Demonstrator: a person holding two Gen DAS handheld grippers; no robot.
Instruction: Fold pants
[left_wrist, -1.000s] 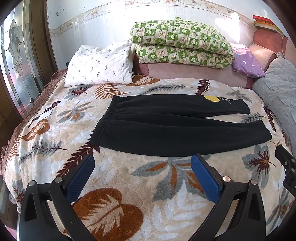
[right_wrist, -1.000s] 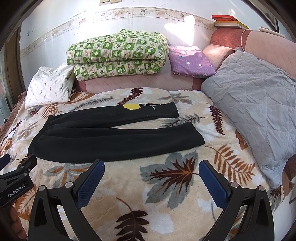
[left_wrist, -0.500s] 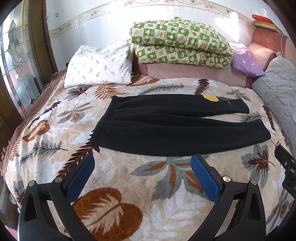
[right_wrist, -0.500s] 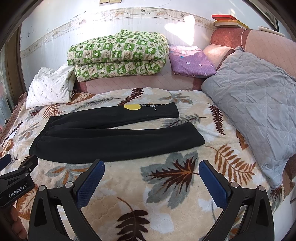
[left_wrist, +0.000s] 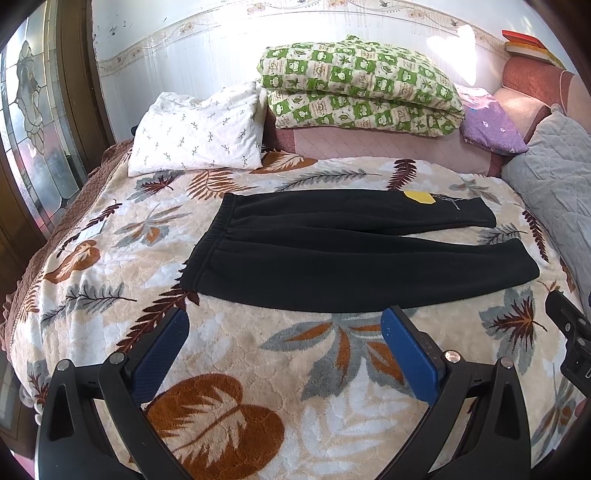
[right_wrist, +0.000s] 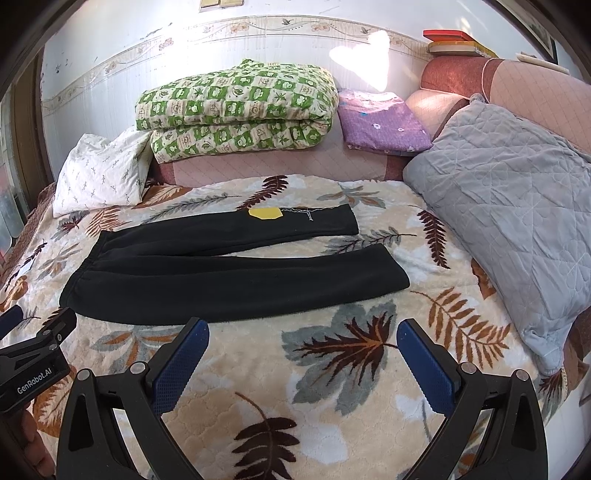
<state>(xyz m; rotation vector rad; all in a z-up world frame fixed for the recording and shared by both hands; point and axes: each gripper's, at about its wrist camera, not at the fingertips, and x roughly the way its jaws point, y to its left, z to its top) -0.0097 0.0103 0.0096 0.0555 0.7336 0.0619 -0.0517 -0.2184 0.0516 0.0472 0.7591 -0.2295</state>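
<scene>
- The black fleece pants (left_wrist: 332, 254) lay flat and unfolded on the bed's cream plush blanket with brown and grey leaf print (left_wrist: 240, 354), waistband toward the white sprigged pillow (left_wrist: 195, 136), the two legs running away from that pillow toward the grey quilted cushion (right_wrist: 509, 218).
- The legs lay slightly parted at the cuffs; the leg farther from the tools carried a yellow patch (right_wrist: 264, 213) past its middle.
- The left tool (left_wrist: 284, 350) hung above the blanket just short of the pants' near edge, its blue pads spread wide and holding nothing.
- The right tool (right_wrist: 301, 358) hung likewise on the near side of the pants, closer to the cushion end, pads wide apart and empty.
- Judged from this, no fold had been made; the step in hand was the approach for a first grasp.
- The next move would likely call for each tool to reach one side of the pants, one at the waistband end and one at a cuff, pinch through the thick fleece, and bring one leg over the other with the edges matched.
</scene>
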